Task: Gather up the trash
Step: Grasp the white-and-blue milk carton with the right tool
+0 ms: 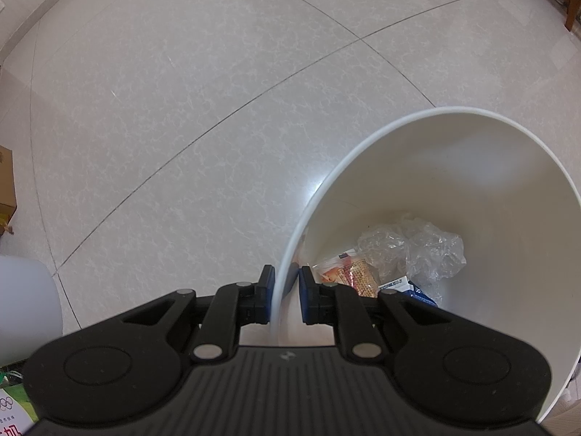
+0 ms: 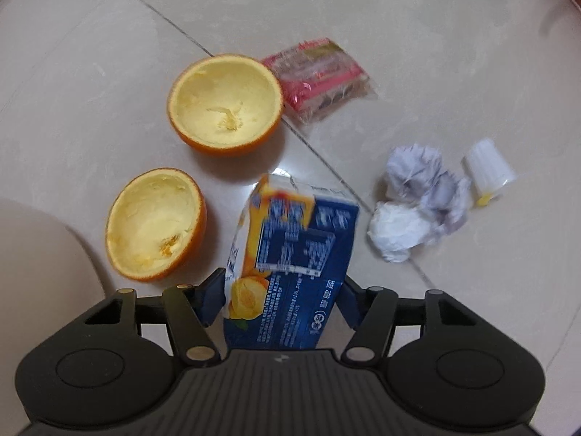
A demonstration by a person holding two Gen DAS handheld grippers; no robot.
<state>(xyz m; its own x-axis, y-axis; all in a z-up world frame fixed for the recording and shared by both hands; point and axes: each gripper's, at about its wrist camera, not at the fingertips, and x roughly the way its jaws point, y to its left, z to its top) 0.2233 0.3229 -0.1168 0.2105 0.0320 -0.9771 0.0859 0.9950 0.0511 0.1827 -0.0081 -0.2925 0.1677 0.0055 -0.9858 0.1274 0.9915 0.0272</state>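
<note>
Two claws, two jobs. My left claw [image 1: 287, 283] is clenched on the rim of the white trash bin [image 1: 508, 138], one finger outside the wall and one inside, the bin standing on the pale tiled floor [image 1: 181, 109]. Down at the bin's bottom lie a crumpled clear plastic bag [image 1: 417, 247], an orange printed snack wrapper [image 1: 348, 272] and the corner of a blue carton [image 1: 417, 290].

My right claw [image 2: 281, 296] points down at the floor and has a blue and orange juice carton [image 2: 290, 254] between its fingers; both pads sit against the carton's sides, so I am grasping it. It looks tilted, its folded top toward the far side, though I cannot tell whether it is clear of the floor.

Around it on the tiles: two hollowed orange peel halves [image 2: 225, 103] [image 2: 156, 223] to the left, cut sides up; a red snack packet [image 2: 319, 76] beyond them, just beside the farther peel; a wad of crumpled white paper [image 2: 417, 203] to the right; and a small white bottle [image 2: 490, 170] lying just past the paper.
</note>
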